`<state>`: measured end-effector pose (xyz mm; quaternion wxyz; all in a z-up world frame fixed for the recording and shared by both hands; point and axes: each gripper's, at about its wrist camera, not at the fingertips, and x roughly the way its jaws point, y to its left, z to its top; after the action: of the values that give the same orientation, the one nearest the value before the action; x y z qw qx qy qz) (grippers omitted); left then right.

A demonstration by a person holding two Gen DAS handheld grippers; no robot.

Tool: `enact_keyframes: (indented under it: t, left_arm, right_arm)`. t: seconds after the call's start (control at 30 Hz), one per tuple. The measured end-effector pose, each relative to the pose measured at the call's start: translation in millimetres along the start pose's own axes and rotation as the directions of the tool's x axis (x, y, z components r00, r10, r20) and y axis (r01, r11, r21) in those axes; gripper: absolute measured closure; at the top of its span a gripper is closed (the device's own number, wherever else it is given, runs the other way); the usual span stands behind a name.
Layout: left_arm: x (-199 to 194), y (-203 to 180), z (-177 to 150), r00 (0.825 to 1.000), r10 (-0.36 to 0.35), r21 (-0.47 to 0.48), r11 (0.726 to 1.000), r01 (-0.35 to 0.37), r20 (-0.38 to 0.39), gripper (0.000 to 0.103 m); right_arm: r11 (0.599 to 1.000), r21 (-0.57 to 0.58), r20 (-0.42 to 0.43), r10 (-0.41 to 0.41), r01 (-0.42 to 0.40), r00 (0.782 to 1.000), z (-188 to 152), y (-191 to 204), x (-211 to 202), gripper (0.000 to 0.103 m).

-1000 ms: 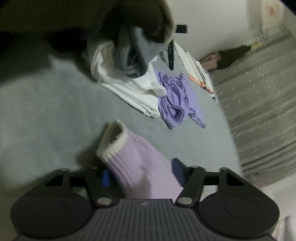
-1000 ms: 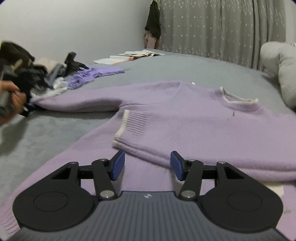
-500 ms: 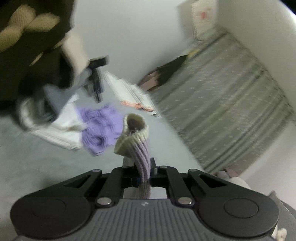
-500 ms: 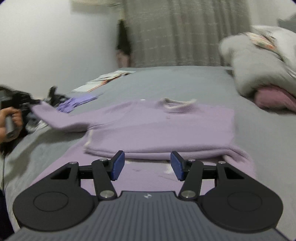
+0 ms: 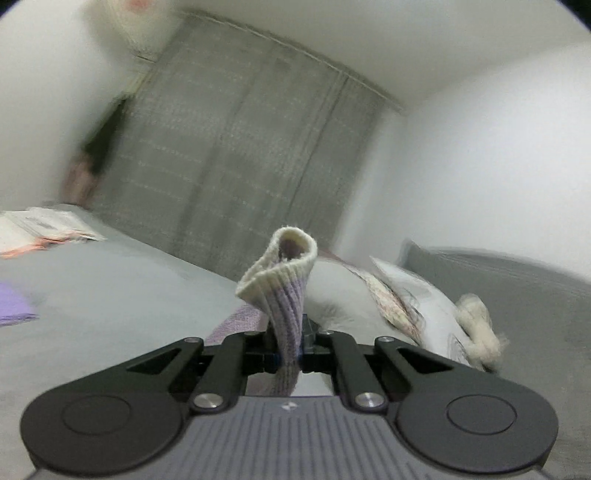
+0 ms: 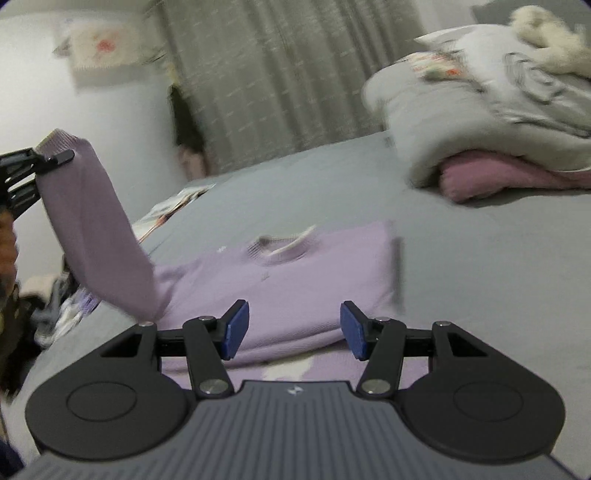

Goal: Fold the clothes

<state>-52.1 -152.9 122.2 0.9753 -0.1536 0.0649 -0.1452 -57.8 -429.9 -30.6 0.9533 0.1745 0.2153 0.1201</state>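
Since the earlier frames, left claw [image 5: 290, 354] had lifted the sleeve [image 6: 92, 229] off the bed [image 6: 461, 266] and swung it up; its view had turned from the clothes pile to the curtain [image 5: 240, 155] and pillows. Right claw view had also shifted, now looking across the sweater toward the pillows.

Bed, grey cover, filled both views. Grey curtain hung behind it, white wall [image 5: 480, 166] to the side. Grey pillow [image 6: 480, 110] lay on a pink one [image 6: 498, 173] at the far right of the bed, something pale and fluffy [image 6: 546, 33] on top, blurred. Lilac sweater [image 6: 295, 280] lay flat mid-bed, cream collar [image 6: 284, 247] facing the curtain, right side already folded in, straight edge. Its left sleeve rose steeply from the shoulder up to the left claw at the left edge of the right wrist view. Rumpled clothes pile [image 6: 55, 314] sat low at left, beyond the sleeve. Papers [image 6: 173, 206] lay on the far side of the bed near the wall.

Left claw was clamped shut on the sleeve just below the cuff [image 5: 280, 266]; cream ribbed cuff stood up above the fingers, opening visible. Right claw [image 6: 293, 329] had its jaws apart, blue pads [image 6: 236, 328] holding nothing, hovering just above the sweater's lower hem. Hand [image 6: 7, 240] holding the left claw partly visible, blurred.
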Motion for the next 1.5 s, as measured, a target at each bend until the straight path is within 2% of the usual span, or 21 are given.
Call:
enact_keyframes:
  t: [0.17,0.3,0.37,0.5,0.6,0.67,0.7,0.83,0.97,1.03,1.1,1.17,1.2,1.27,1.33,1.37,1.4,1.43,1.5]
  left_arm:
    - [48.6,-68.6,-53.5,0.986,-0.073,0.108,0.99,0.09,-0.148,0.096]
    - [86.8,-95.6,-112.8,0.958,-0.091,0.149,0.979,0.136,-0.272,0.096]
    - [88.4,-99.7,-126.9,0.952,-0.093,0.17,0.974,0.147,-0.292,0.096]
    - [82.9,-122.6,-168.4,0.925,-0.101,0.244,0.949,0.201,-0.366,0.096]
    - [73.0,-120.8,-182.6,0.914,-0.094,0.276,0.937,0.215,-0.395,0.095]
    - [70.6,-113.5,-189.5,0.897,-0.071,0.311,0.924,0.224,-0.437,0.094]
    - [67.7,-108.9,-193.5,0.886,-0.057,0.347,0.907,0.239,-0.461,0.093]
    - [58.1,-97.7,-199.8,0.859,-0.004,0.469,0.837,0.283,-0.511,0.088]
    - [40.6,-87.3,-200.7,0.842,-0.002,0.488,0.814,0.314,-0.539,0.074]
    - [35.6,-85.2,-201.7,0.837,-0.012,0.489,0.807,0.33,-0.546,0.073]
    - [29.4,-81.6,-200.1,0.828,-0.035,0.464,0.815,0.348,-0.56,0.072]
    - [21.9,-70.6,-194.0,0.826,-0.052,0.432,0.833,0.346,-0.561,0.067]
    - [21.1,-59.0,-188.7,0.833,-0.038,0.428,0.844,0.323,-0.553,0.064]
    - [17.9,-34.4,-176.8,0.845,-0.008,0.417,0.867,0.272,-0.535,0.052]
    - [13.5,-12.5,-165.9,0.853,0.015,0.401,0.887,0.23,-0.522,0.05]
    - [13.6,8.8,-157.7,0.857,0.044,0.382,0.906,0.183,-0.514,0.048]
    - [15.0,23.6,-152.8,0.854,0.074,0.364,0.921,0.139,-0.514,0.047]
    - [16.1,28.8,-151.0,0.853,0.084,0.357,0.926,0.125,-0.516,0.047]
    - [26.3,64.3,-143.9,0.841,0.127,0.288,0.957,0.035,-0.527,0.047]
  right_arm:
    - [0.997,0.069,0.032,-0.039,0.036,0.999,7.1,-21.7,-9.1,0.046]
    - [0.993,0.114,0.065,-0.05,0.042,0.997,11.6,-35.1,-21.1,0.046]
    - [0.991,0.126,0.08,-0.057,0.046,0.995,14.7,-40.4,-24.7,0.046]
    - [0.983,0.173,0.096,-0.078,0.061,0.992,19.9,-56.9,-28.6,0.046]
    - [0.979,0.192,0.097,-0.084,0.064,0.992,21.6,-64.0,-29.2,0.046]
    - [0.98,0.187,0.092,-0.082,0.063,0.992,21.8,-64.6,-27.8,0.046]
    - [0.982,0.18,0.088,-0.078,0.061,0.993,21.9,-64.0,-27.0,0.046]
    - [0.987,0.148,0.072,-0.071,0.059,0.995,21.4,-59.6,-21.6,0.046]
    - [0.991,0.115,0.049,-0.07,0.064,0.996,19.1,-52.8,-16.1,0.046]
    - [0.993,0.098,0.036,-0.073,0.069,0.997,17.8,-50.4,-11.8,0.046]
    - [0.995,0.071,0.019,-0.078,0.076,0.997,14.0,-43.9,-11.3,0.046]
    - [0.995,0.047,0.004,-0.085,0.085,0.996,12.2,-41.5,-7.4,0.046]
    - [0.996,0.041,-0.009,-0.08,0.08,0.997,11.4,-40.8,-4.2,0.046]
    - [0.997,0.031,-0.035,-0.068,0.069,0.997,9.8,-39.4,2.1,0.046]
    - [0.998,0.021,-0.061,-0.057,0.058,0.997,8.2,-38.0,8.4,0.046]
    - [0.999,0.016,-0.075,-0.051,0.052,0.996,7.4,-37.3,11.7,0.046]
    - [0.999,0.017,-0.091,-0.037,0.039,0.995,6.3,-36.0,16.4,0.046]
    - [1.0,0.015,-0.11,-0.023,0.025,0.994,4.7,-34.1,21.6,0.046]
    - [1.0,-0.024,-0.17,0.007,-0.011,0.985,-3.0,-22.2,39.5,0.046]
